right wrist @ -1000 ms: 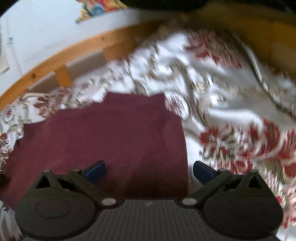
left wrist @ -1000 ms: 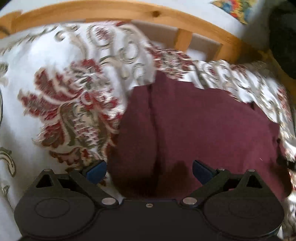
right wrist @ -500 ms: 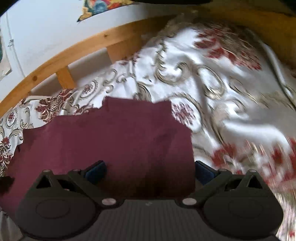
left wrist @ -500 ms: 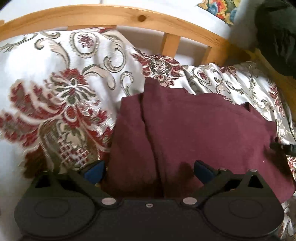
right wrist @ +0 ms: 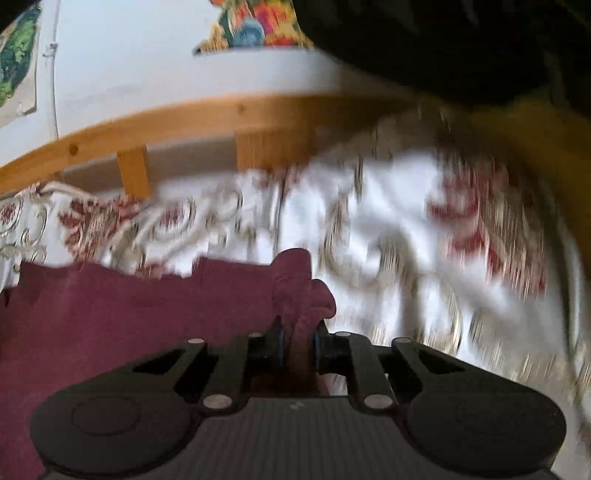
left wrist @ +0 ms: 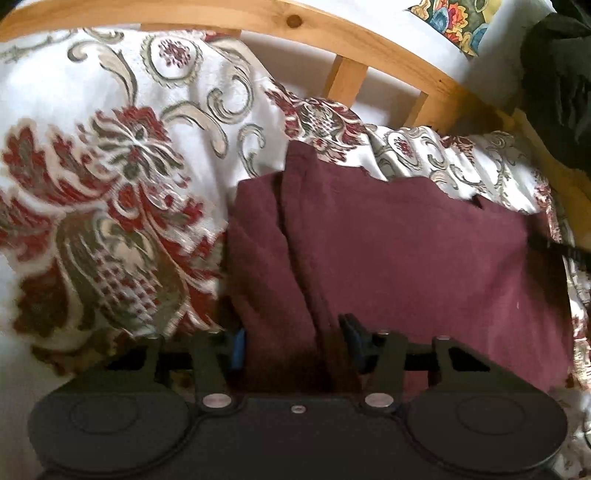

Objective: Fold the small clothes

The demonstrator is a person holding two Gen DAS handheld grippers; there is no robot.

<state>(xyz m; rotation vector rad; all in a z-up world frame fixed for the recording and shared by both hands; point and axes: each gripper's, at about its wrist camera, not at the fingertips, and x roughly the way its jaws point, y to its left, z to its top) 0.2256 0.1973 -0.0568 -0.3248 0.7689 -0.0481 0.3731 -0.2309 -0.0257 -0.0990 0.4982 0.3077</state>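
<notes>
Floral bedspread [left wrist: 110, 192] under maroon garment [left wrist: 406, 251]

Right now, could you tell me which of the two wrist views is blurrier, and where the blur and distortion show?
Right wrist view: heavy motion blur smears the floral bedspread; only the right gripper, closing on the maroon garment, stays sharp. Left wrist view: mostly sharp, bedspread slightly soft at left; fisheye bows the wooden bed rail.
</notes>
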